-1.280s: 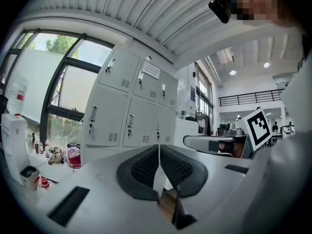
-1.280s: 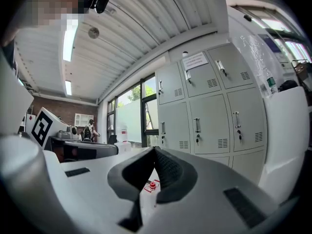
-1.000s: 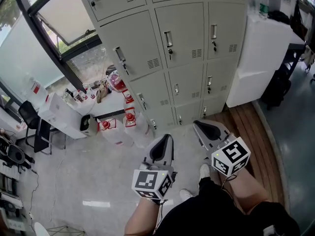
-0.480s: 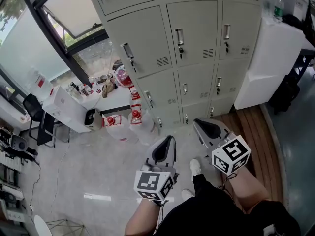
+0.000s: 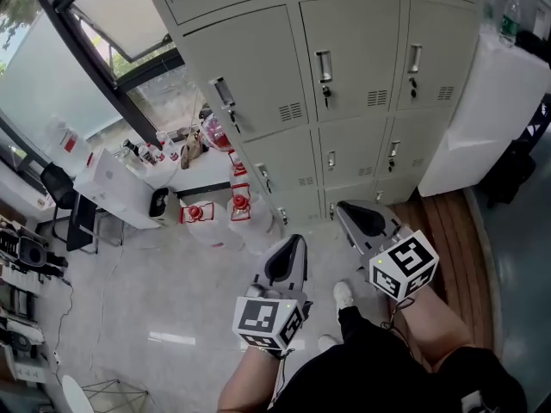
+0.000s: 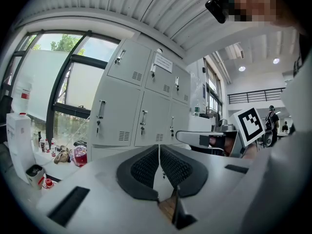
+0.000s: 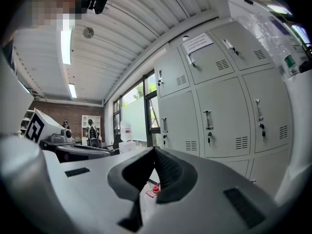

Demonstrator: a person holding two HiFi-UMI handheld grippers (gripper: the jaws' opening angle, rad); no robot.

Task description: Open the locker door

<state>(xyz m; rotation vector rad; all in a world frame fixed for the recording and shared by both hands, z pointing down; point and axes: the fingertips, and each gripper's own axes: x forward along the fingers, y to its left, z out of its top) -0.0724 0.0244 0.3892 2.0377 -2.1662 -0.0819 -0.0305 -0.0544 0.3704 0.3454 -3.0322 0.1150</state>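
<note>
A bank of grey metal lockers (image 5: 344,67) stands ahead, every door in view closed, each with an upright handle (image 5: 324,65) and a keyhole under it. My left gripper (image 5: 290,249) and right gripper (image 5: 355,215) are held level over the floor, short of the lockers and touching nothing. In the left gripper view the left gripper (image 6: 159,149) has its jaws together and empty, with the locker doors (image 6: 141,116) beyond. The right gripper (image 7: 155,151) is shut on nothing too, facing a door handle (image 7: 208,119).
Water jugs with red caps (image 5: 238,216) and a low white table (image 5: 112,188) with clutter stand left of the lockers under the window. A white cabinet (image 5: 482,119) adjoins the lockers at right, above a wooden platform (image 5: 448,231). My shoe (image 5: 343,295) is on the tiled floor.
The lockers have grown larger and slid down in the head view as I step toward them. Both grippers have come forward with me, jaws still together.
</note>
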